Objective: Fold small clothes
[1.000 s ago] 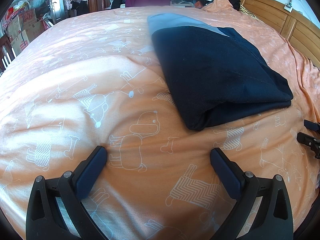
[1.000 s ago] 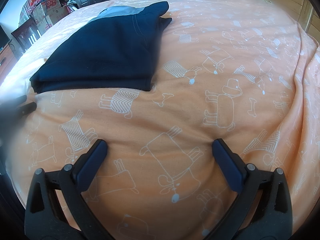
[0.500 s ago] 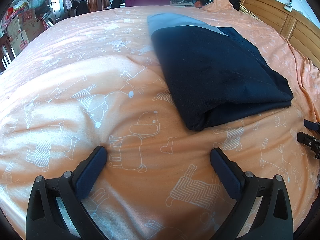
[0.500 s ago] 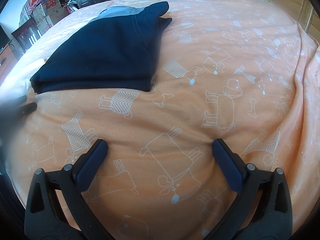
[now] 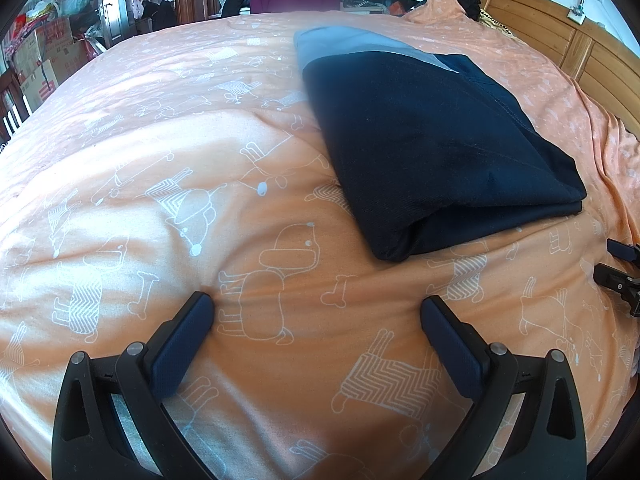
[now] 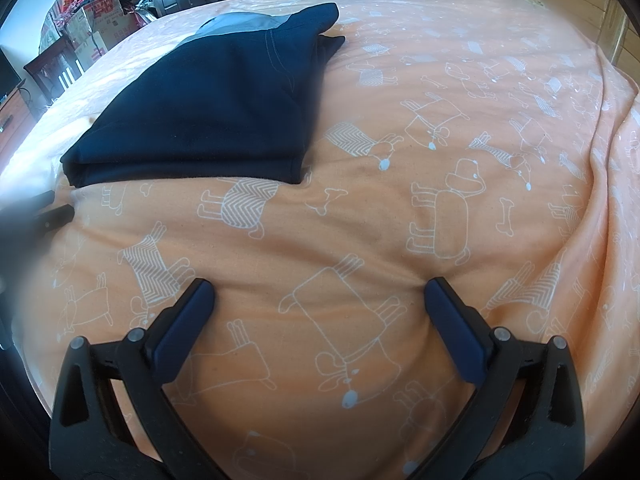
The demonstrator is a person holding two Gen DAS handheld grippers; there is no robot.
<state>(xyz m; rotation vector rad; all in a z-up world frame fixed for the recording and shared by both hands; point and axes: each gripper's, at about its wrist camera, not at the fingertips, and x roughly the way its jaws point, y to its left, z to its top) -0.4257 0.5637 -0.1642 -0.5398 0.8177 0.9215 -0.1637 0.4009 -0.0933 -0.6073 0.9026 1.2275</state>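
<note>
Lying folded on the orange bedspread (image 5: 168, 168), the dark garment (image 5: 432, 148) is found ahead of both grippers and held by neither.

The left gripper (image 5: 316, 312) is seen with jaws spread wide, empty, its tips pressed to the bedspread; the garment sits ahead and to its right. The right gripper (image 6: 320, 292) is likewise spread and empty, the garment (image 6: 208, 104) ahead and to its left. The garment is thus placed between the two, its long axis running away from them toward the far side of the bed, the thick folded end nearest. Neither gripper can be judged clearly nearer.
</note>
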